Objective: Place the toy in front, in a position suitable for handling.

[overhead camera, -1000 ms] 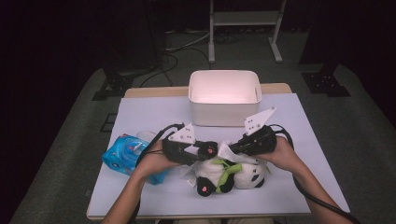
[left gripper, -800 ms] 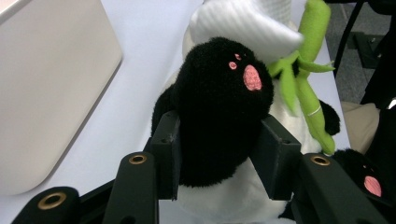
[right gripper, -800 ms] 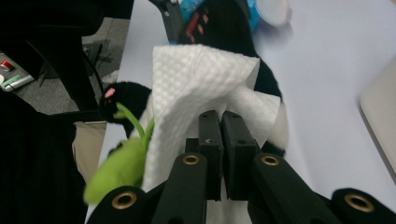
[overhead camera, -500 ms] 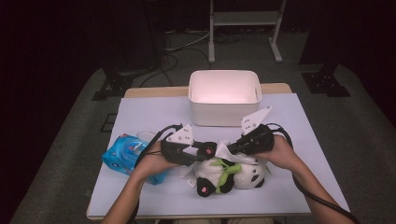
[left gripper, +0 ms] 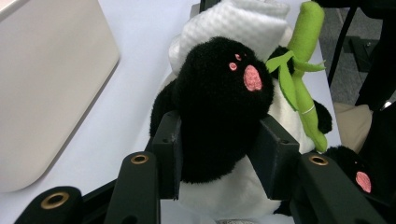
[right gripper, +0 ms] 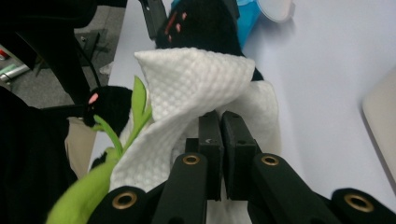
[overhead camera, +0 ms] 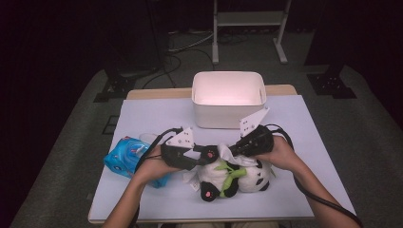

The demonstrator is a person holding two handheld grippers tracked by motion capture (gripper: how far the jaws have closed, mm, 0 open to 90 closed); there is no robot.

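Panda plush (overhead camera: 233, 175), lying near the table's (overhead camera: 309, 142) front edge, was gripped by one black paw in the left gripper (left gripper: 219, 154) while a white wipe (right gripper: 196, 88), pinched in the shut right gripper (right gripper: 220, 135), was pressed on it, wiping seemingly unfinished.

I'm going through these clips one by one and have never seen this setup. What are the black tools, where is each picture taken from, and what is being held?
A person works at a table with a hand-held two-jaw gripper in each hand. One camera looks down from above; the other two ride on the grippers. The left gripper clamps a black paw of the plush panda. The right gripper pinches a white wipe lying over the panda. Beyond them stands a white bin; a blue wipe pack lies to the left.
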